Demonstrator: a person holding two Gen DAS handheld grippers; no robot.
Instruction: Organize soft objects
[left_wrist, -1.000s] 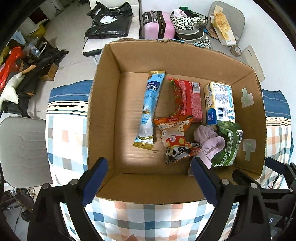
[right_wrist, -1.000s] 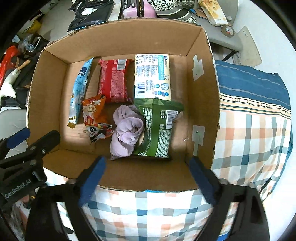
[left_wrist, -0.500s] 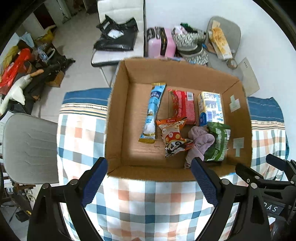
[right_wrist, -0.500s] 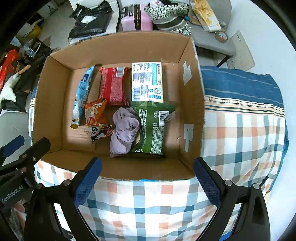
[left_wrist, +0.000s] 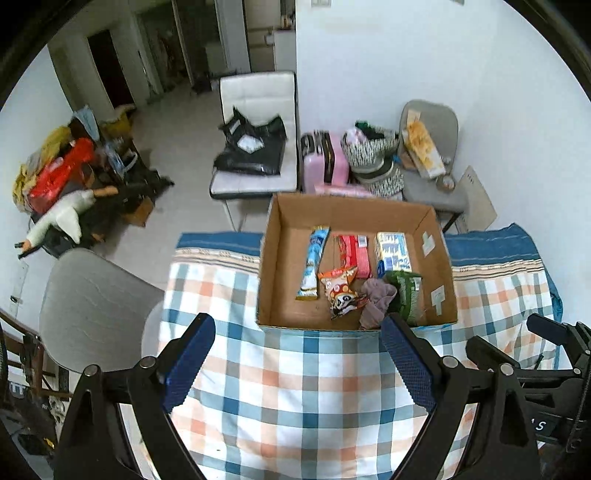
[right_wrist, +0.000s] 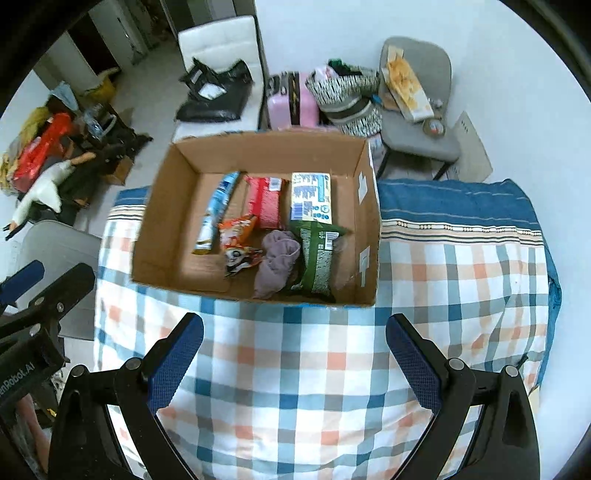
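An open cardboard box (left_wrist: 273, 236) (right_wrist: 155, 210) stands on the checked tablecloth. Inside lie a long blue packet (left_wrist: 312, 264) (right_wrist: 216, 210), a red packet (left_wrist: 356, 253) (right_wrist: 264, 201), a blue-and-yellow packet (left_wrist: 393, 251) (right_wrist: 310, 197), an orange snack bag (left_wrist: 340, 290) (right_wrist: 238, 240), a green bag (left_wrist: 406, 295) (right_wrist: 316, 258) and a crumpled mauve cloth (left_wrist: 376, 301) (right_wrist: 277, 260). My left gripper (left_wrist: 297, 363) is open and empty, held high and back from the box. My right gripper (right_wrist: 295, 365) is open and empty too, beside it.
The checked tablecloth (left_wrist: 295, 387) (right_wrist: 461, 277) covers the table around the box. A grey chair (left_wrist: 88, 302) stands at the left. Behind are a white chair with black bags (left_wrist: 255, 147), a pink suitcase (left_wrist: 325, 162) and a grey chair with bags (left_wrist: 428, 147).
Both grippers have pulled up and back from the box, staying open and empty. The box now looks small and far, and the room behind shows.
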